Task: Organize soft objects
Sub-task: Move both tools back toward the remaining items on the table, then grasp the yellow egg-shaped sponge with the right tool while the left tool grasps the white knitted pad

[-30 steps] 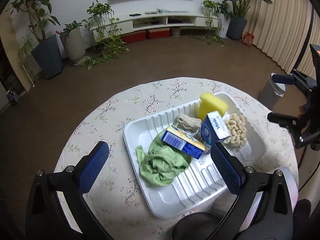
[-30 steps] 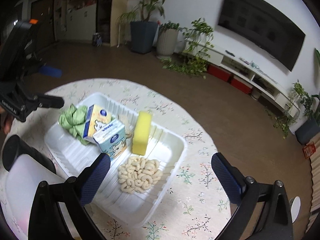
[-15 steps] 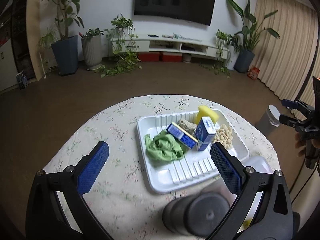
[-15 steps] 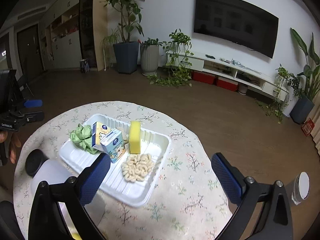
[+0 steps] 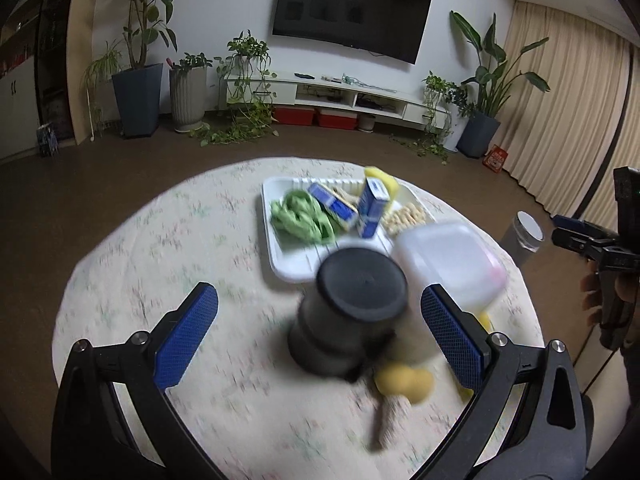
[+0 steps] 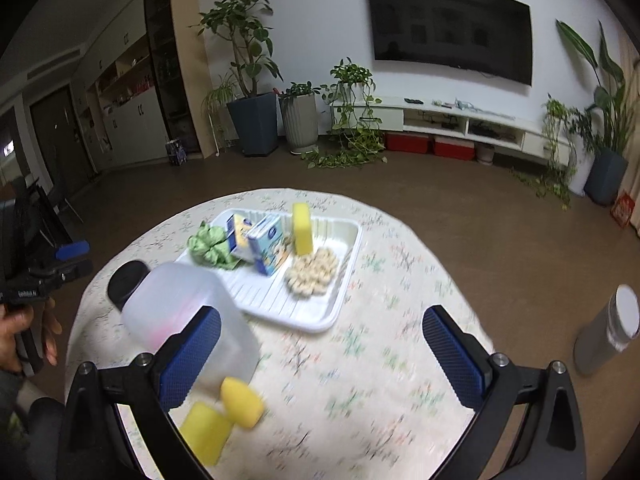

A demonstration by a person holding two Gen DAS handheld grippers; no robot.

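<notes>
Both tongs (image 5: 316, 338) (image 6: 320, 356) farther back from tray (image 6: 320, 316), wide open, empty; carton (image 6: 267, 250) print unreadable.

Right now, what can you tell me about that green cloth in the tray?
The green cloth is a soft, crumpled fabric bunched in a heap, not folded. It lies at one end of the white ribbed tray, spilling over the rim there. A blue and yellow carton leans right against it. Neither hand-held gripper touches it.

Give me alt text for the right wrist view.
The open right hand-held gripper hovers over a round floral-clothed table. A white ridged plastic tray holds a green cloth, two cartons, an upright yellow sponge and pale puffed snacks.
</notes>
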